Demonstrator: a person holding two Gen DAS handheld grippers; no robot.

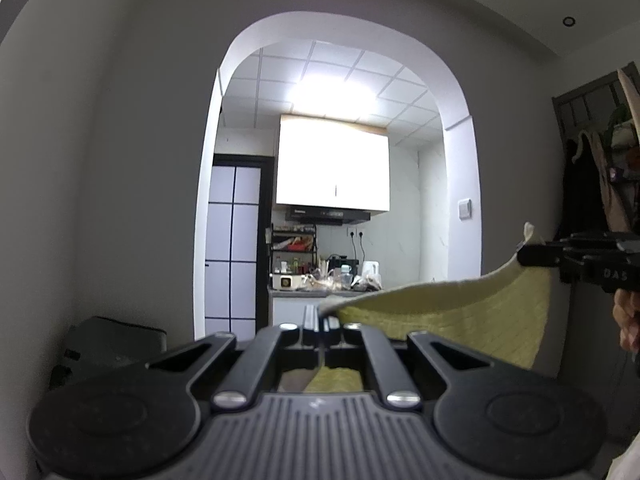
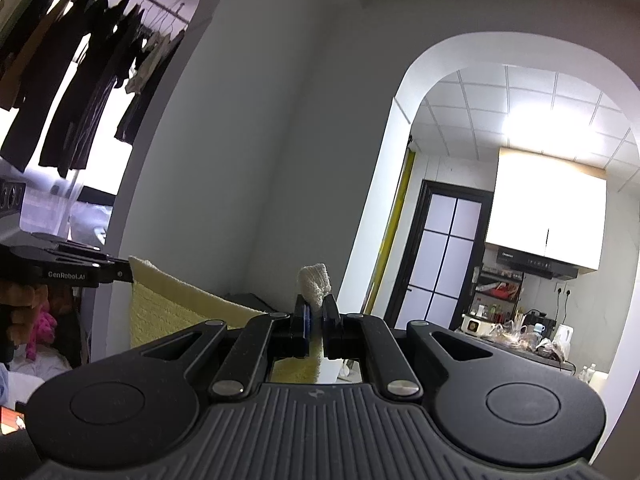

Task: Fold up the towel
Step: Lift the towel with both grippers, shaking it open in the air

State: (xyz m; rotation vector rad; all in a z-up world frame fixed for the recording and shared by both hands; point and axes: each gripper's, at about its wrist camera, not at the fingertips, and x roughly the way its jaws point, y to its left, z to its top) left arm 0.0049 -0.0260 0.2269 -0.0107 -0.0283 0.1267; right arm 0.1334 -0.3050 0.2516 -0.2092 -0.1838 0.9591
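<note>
Left wrist view showed the left gripper (image 1: 322,320) pointing level toward an arched doorway (image 1: 340,32), its jaws pressed together on the edge of a yellow towel (image 1: 460,316); the cloth ran from the fingertips out toward three o'clock, sagging in a shallow curve, and a further strip of it showed below between the gripper's arms at six o'clock; at three o'clock the right gripper (image 1: 524,254) came in from the frame edge, clamped on the towel's far corner, with a pale tip of fabric sticking up above it; part of a hand (image 1: 626,320) showed just beneath, at four o'clock; beyond the arch stood a white wall cabinet (image 1: 332,164) and a cluttered kitchen counter (image 1: 320,284).

Right wrist view showed the right gripper (image 2: 316,312) closed on a bunched whitish-yellow corner that stood up past its fingertips; the towel (image 2: 168,308) stretched away toward nine o'clock, where the left gripper (image 2: 126,272) pinched its other top corner; the cloth hung down between the two, held off any surface; dark garments (image 2: 80,72) hung on a rail at ten o'clock.
</note>
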